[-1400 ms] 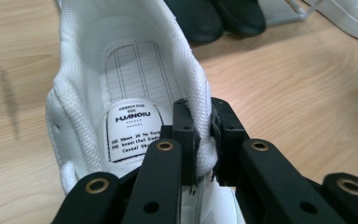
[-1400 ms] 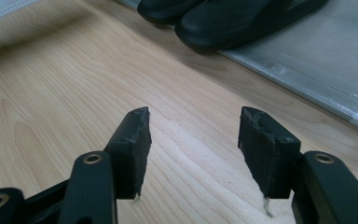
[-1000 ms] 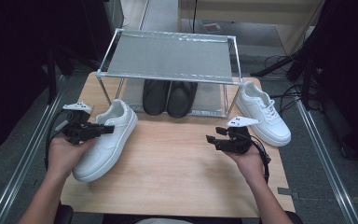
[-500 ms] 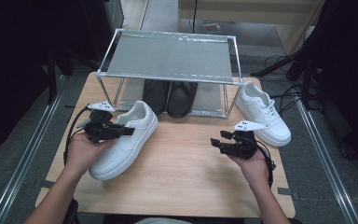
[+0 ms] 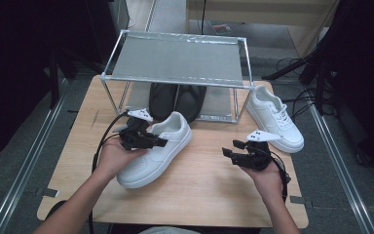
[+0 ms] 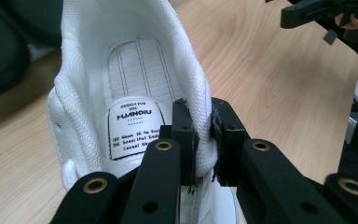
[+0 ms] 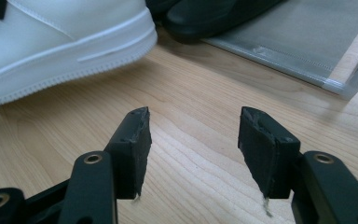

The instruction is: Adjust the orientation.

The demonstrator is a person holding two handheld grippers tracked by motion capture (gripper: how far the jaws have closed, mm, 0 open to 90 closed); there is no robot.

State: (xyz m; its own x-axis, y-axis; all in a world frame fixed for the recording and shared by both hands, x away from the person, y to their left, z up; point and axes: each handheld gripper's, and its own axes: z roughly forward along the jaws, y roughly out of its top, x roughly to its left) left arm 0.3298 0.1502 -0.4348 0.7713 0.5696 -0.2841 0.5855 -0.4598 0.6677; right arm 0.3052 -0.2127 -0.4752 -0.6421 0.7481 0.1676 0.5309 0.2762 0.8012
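the white sneaker (image 5: 157, 148) sits left of the bench (image 5: 209, 195) middle, toe toward the rack (image 5: 175, 61). the left hand-held gripper (image 5: 146, 139) is clamped on its collar; keep that pinch firm and the sole level. the right hand-held gripper (image 5: 238, 152) hangs apart, holding nothing, ready to steady the toe.

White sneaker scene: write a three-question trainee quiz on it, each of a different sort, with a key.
1. True or false: the left gripper is clamped on the collar of a white sneaker.
2. What stands under the metal rack? A) black shoes B) a box C) a bottle
3. Fill in: the right gripper has its jaws ____ over the table.

Key: 1 true; 2 A, the black shoes; 3 open, with nothing between them.
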